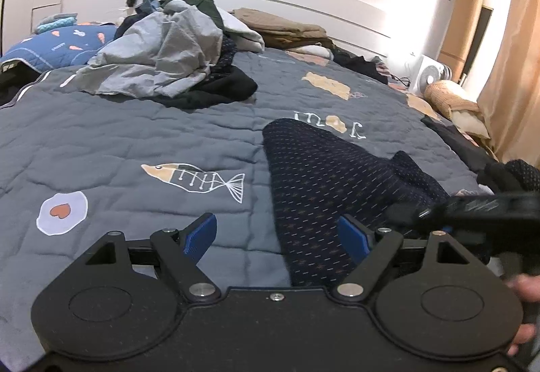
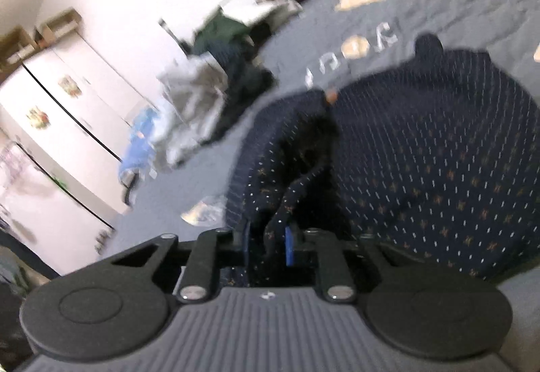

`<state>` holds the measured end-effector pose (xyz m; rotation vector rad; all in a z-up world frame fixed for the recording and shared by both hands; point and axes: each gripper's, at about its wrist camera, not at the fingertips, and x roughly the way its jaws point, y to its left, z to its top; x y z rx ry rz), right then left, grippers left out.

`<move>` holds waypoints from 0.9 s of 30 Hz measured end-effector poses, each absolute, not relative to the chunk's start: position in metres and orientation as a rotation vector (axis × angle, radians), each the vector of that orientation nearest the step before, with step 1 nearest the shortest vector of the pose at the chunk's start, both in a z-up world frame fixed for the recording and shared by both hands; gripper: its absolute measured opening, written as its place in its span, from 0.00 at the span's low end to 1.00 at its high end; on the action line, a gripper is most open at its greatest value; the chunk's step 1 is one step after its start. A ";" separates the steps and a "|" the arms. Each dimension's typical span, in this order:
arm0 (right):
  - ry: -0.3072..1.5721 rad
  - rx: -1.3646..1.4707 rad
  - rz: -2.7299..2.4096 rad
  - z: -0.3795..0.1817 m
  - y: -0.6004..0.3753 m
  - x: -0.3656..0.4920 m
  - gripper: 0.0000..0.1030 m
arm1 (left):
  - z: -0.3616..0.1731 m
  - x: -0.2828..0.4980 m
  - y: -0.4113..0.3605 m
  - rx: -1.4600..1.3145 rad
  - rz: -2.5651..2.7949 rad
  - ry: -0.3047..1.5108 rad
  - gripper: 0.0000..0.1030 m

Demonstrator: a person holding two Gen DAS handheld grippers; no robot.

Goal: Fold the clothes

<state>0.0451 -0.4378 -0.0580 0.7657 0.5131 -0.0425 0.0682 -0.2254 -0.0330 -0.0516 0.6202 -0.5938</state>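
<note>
Right wrist view, bottom centre: the right gripper (image 2: 266,242) pinches a fold of the dark patterned garment (image 2: 422,149); the left gripper (image 1: 278,233) hangs wide, jaws holding nothing, over its near edge. Folding well likely means gripping that slack edge, keeping cloth taut on the quilted bed (image 1: 101,135); unfolded clothes (image 1: 158,58) wait upper left.
</note>
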 end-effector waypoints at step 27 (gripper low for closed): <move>0.250 0.798 -0.231 -0.009 -0.556 -0.040 0.17 | -0.076 -0.009 -0.376 0.567 -0.840 0.345 0.67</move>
